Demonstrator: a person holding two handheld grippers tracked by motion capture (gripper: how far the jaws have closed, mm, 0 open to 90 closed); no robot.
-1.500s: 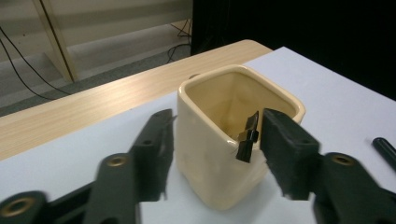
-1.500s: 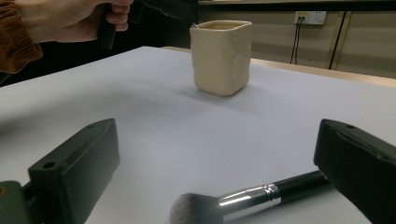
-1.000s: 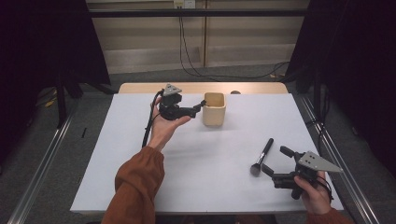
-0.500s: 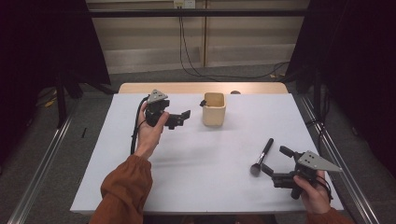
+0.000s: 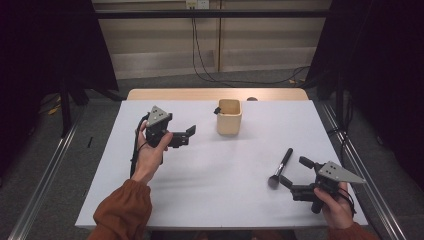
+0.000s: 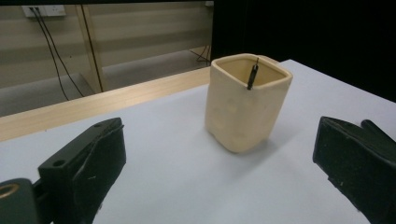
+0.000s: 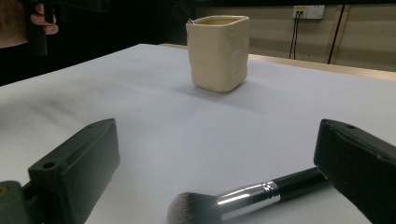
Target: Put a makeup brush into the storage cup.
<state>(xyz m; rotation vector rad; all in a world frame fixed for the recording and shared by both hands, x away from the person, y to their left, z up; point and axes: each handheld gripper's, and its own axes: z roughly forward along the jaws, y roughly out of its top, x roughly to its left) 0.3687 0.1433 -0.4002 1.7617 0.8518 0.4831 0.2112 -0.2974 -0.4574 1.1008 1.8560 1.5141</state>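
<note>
Lying flat between the right gripper's (image 5: 292,174) wide-open jaws, a black-handled, silver-collared, dark-bristled makeup brush (image 5: 280,167) is resting untouched; the left gripper (image 5: 186,136) is gaping empty.

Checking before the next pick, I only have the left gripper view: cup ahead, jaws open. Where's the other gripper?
Observer: The right gripper rests near the table's front right corner, jaws open, nothing held.
Operator: Anything near it to pick?
Observer: A makeup brush lies flat on the table between its open jaws, bristles toward the person, untouched by the pads.
Operator: Is the cup in its way?
Observer: No. The beige cup stands upright toward the far edge, well apart from the brush, with open table between them.
Operator: The dark thing at the cup's rim?
Observer: In the high view a small dark tip pokes over the cup's left rim; what it is cannot be told.
</note>
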